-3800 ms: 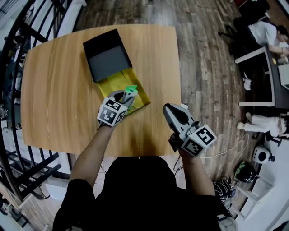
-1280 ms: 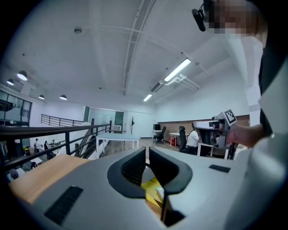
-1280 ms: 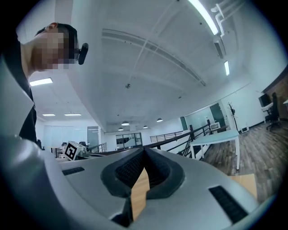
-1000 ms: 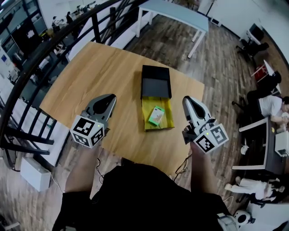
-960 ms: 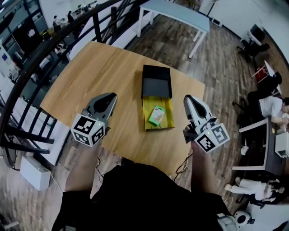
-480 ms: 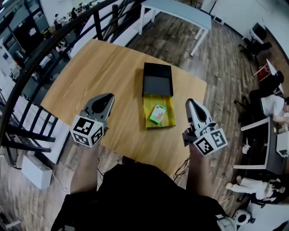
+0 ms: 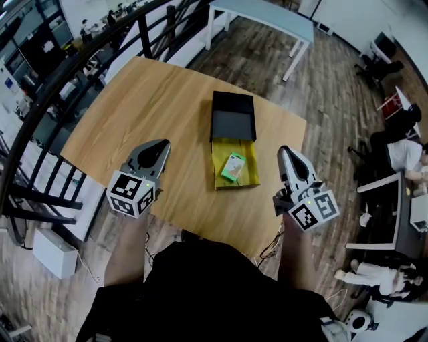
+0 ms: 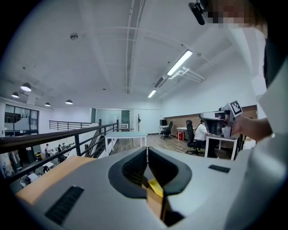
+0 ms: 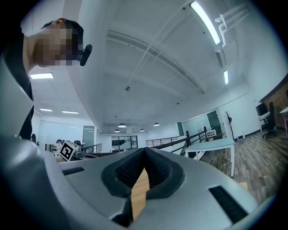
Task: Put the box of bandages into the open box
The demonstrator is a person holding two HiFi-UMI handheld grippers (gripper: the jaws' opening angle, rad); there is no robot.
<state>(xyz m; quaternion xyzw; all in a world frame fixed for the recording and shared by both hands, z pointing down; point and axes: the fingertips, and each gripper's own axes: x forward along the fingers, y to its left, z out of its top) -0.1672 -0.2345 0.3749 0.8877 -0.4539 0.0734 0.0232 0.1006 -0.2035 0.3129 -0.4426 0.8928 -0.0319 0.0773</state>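
Note:
A small green-and-white box of bandages [image 7: 233, 167] lies flat in the yellow half [image 7: 248, 172] of the open box, mid-table. The black half [image 7: 232, 117] adjoins it on the far side and holds nothing. My left gripper [image 7: 164, 142] hovers left of the box, apart from it, jaws shut with nothing between them. My right gripper [image 7: 284, 149] hovers at the box's right, over the table's edge, also shut and holding nothing. In the left gripper view the left gripper [image 8: 147, 152] points level across the room. The right gripper [image 9: 144, 152] does the same in the right gripper view.
The wooden table [image 7: 147, 100] has its near edge just ahead of my body. A black railing [image 7: 47, 100] runs along the left. A grey-blue table [image 7: 267, 17] stands beyond. A person [image 7: 401, 157] sits at a desk at the far right.
Earlier my left gripper was down at the yellow half with the bandage box; now it is drawn back left, and the box lies there alone. Over the last second both grippers barely moved.

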